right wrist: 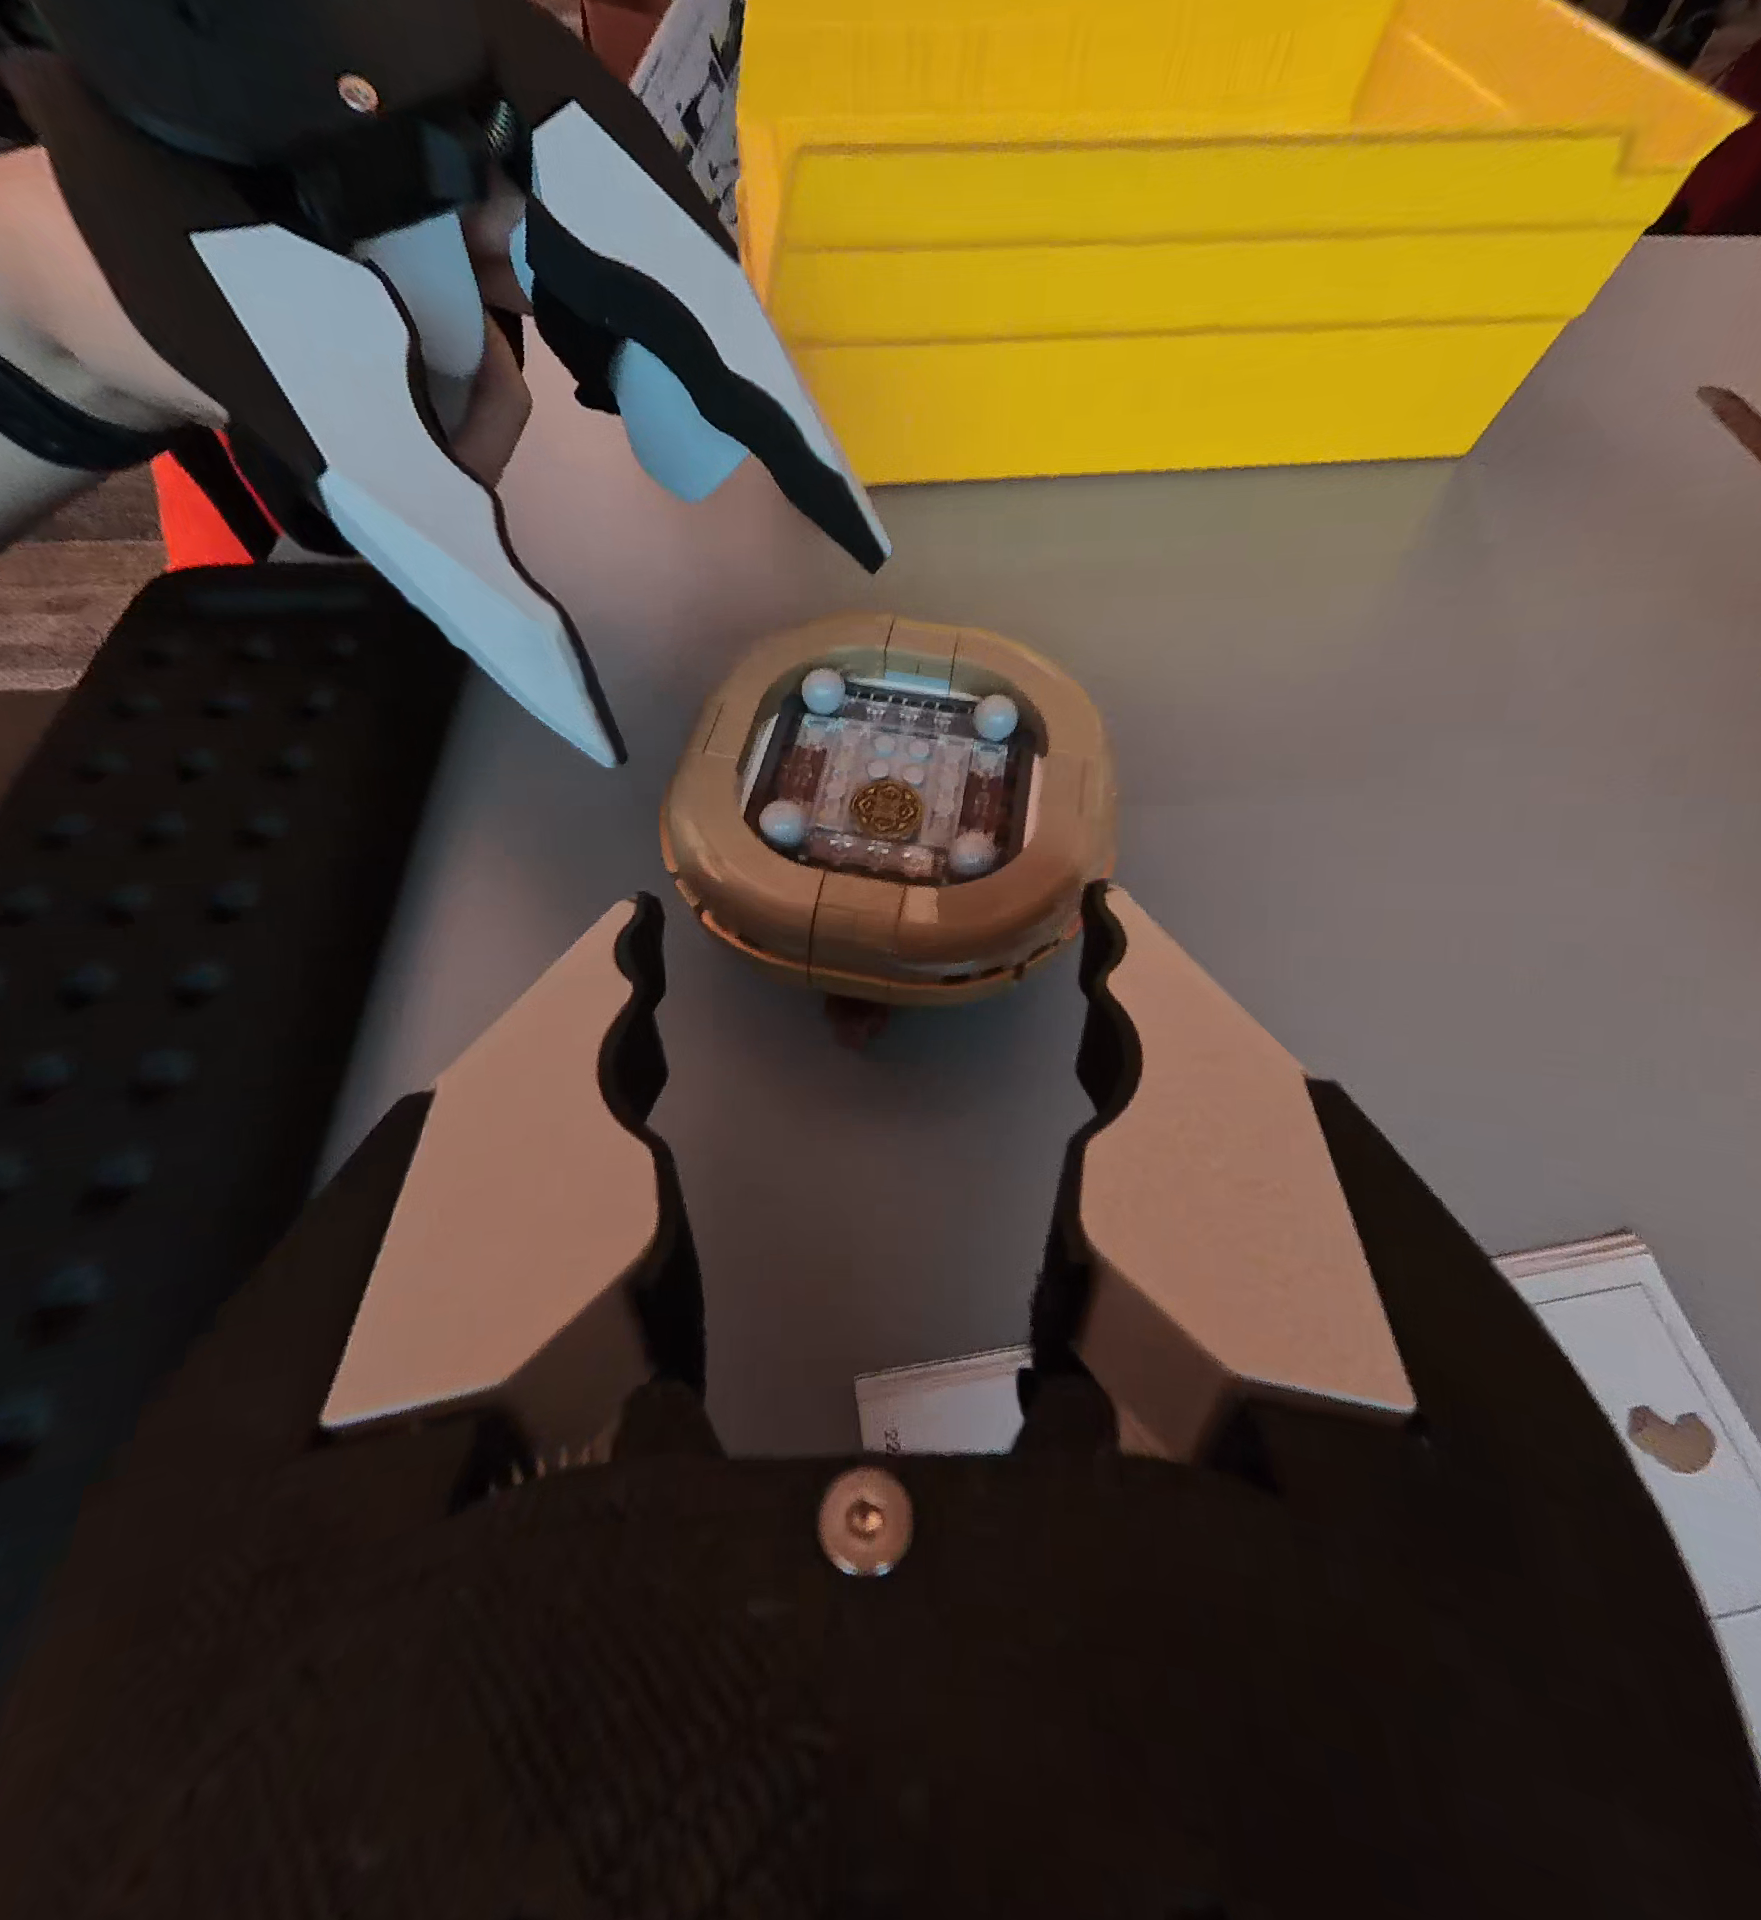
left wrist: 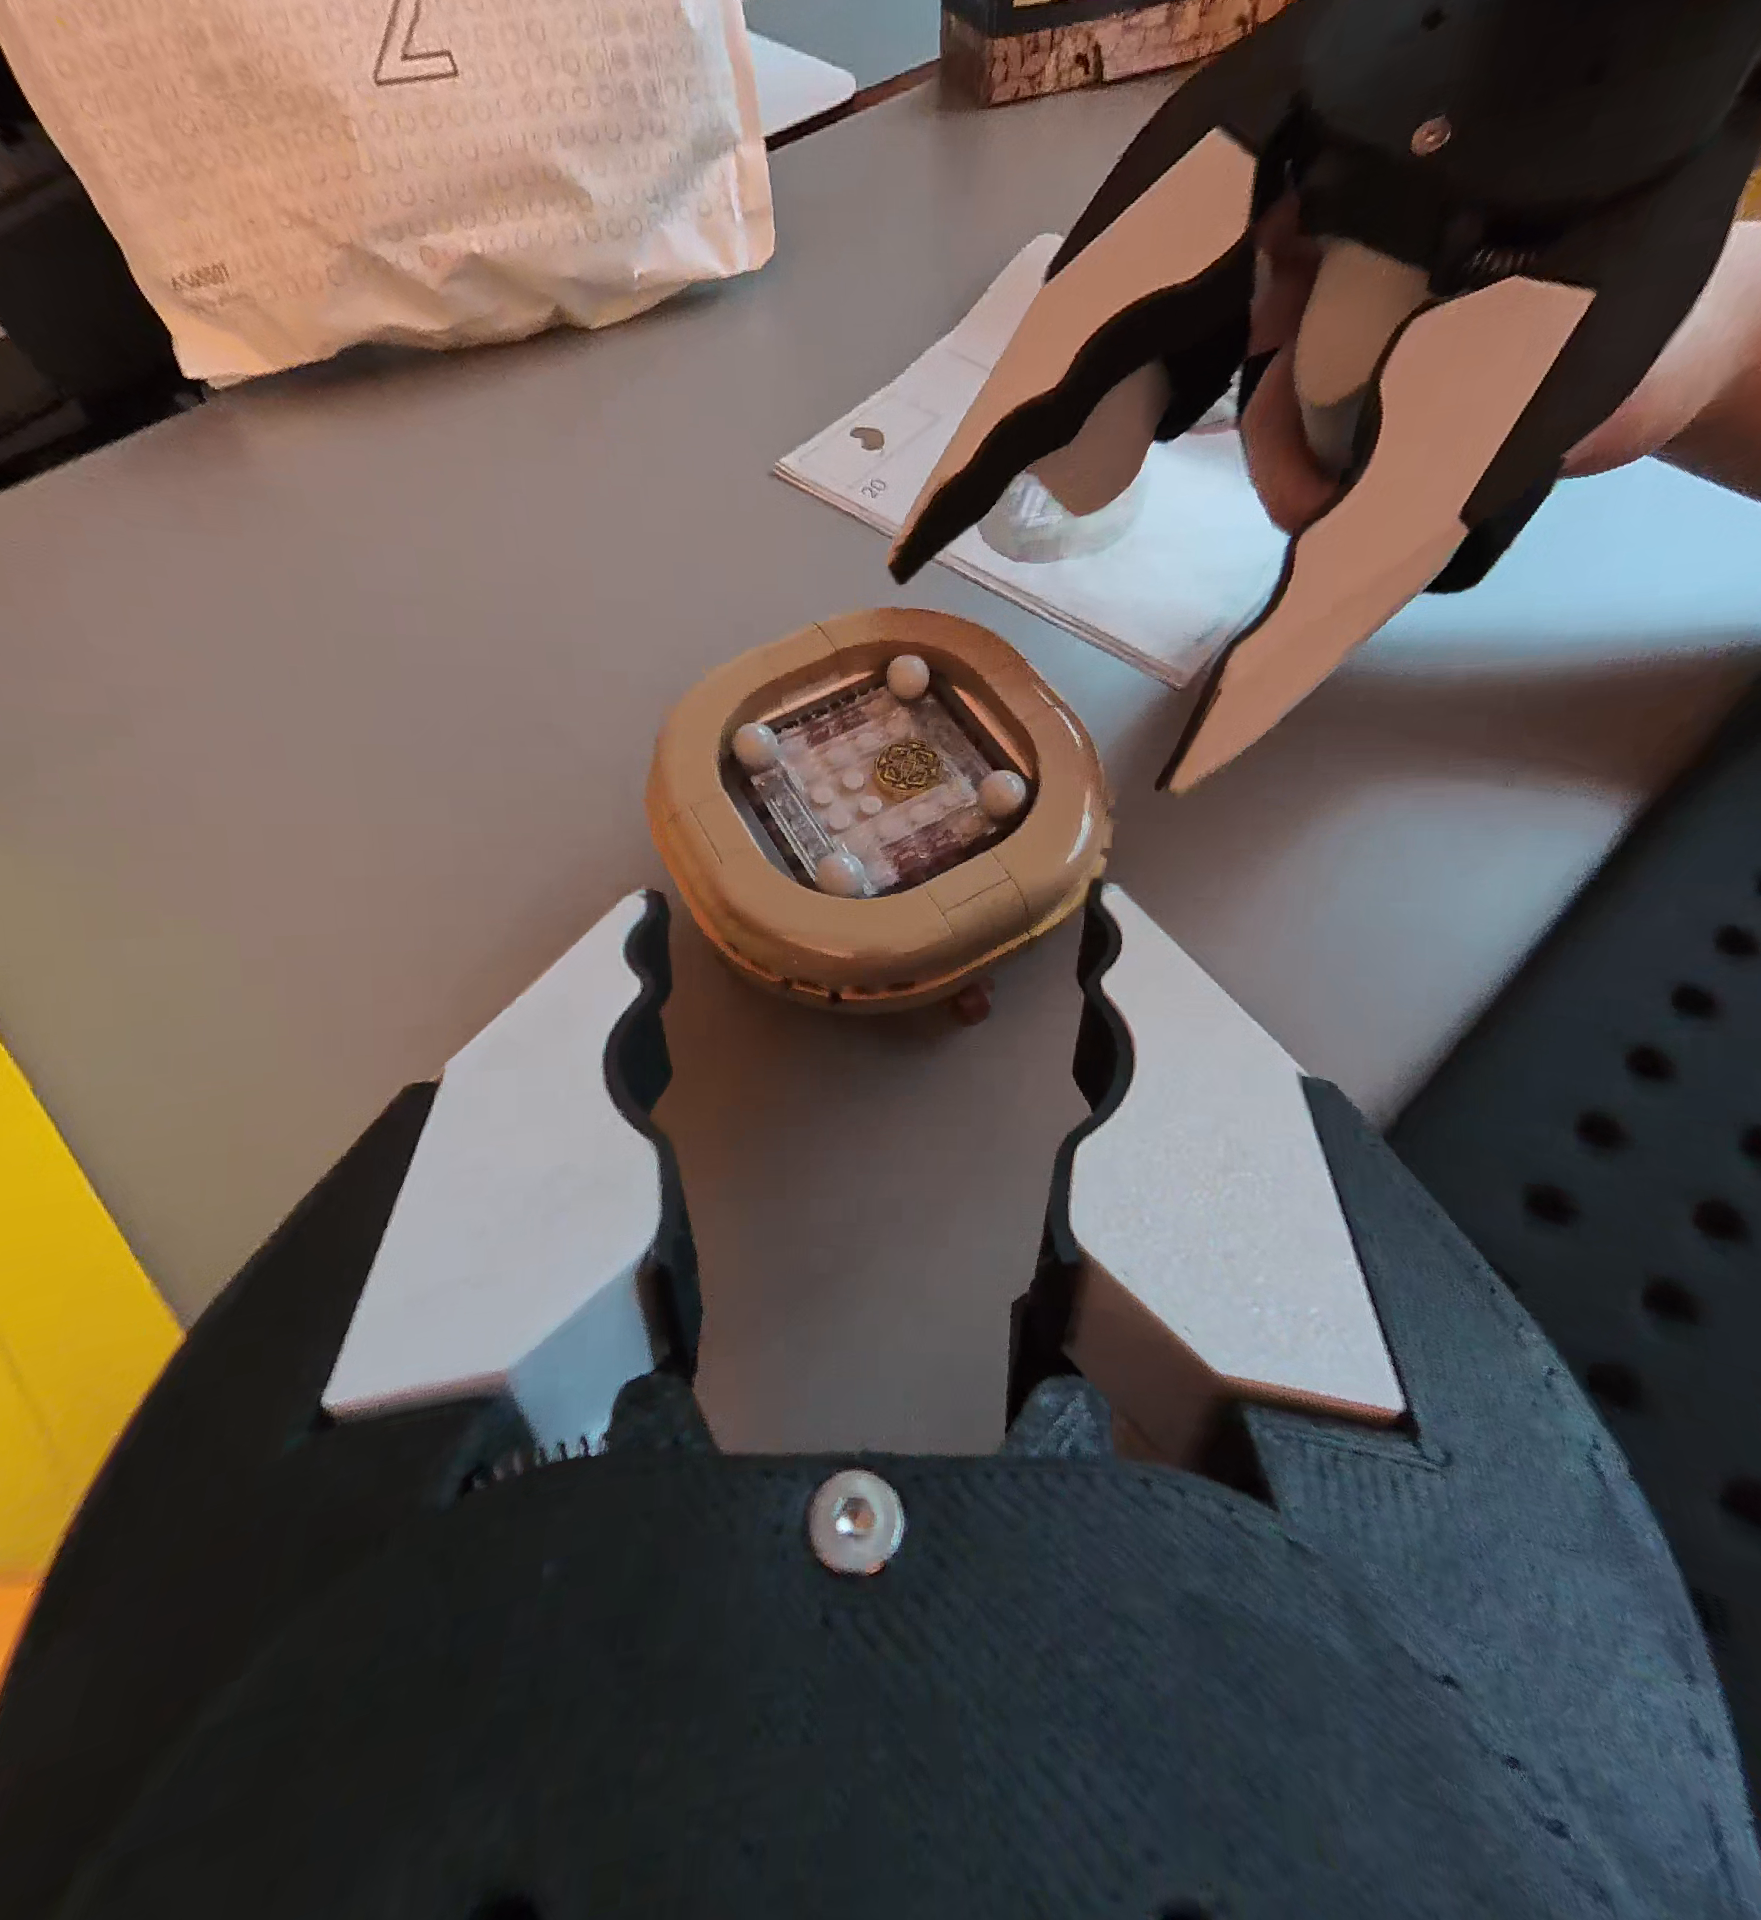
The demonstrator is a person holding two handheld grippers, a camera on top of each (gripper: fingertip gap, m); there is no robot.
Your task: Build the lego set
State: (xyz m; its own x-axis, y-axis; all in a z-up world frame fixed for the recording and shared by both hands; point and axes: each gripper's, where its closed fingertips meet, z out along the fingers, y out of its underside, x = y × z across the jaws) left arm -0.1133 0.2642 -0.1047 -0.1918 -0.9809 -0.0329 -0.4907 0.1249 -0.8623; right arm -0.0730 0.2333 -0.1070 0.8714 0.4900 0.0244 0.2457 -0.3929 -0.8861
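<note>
Tan round lego model (left wrist: 876,805) sits on the grey table (left wrist: 336,675), between both tools, touching neither. Left gripper (left wrist: 871,914) and right gripper (right wrist: 871,904) gape wide, empty. Risk, as I judge it: a squeeze on the curved rim could tip or skid the model. Open booklet (left wrist: 1146,582) and white bag (left wrist: 388,177) carry print, not transcribed
</note>
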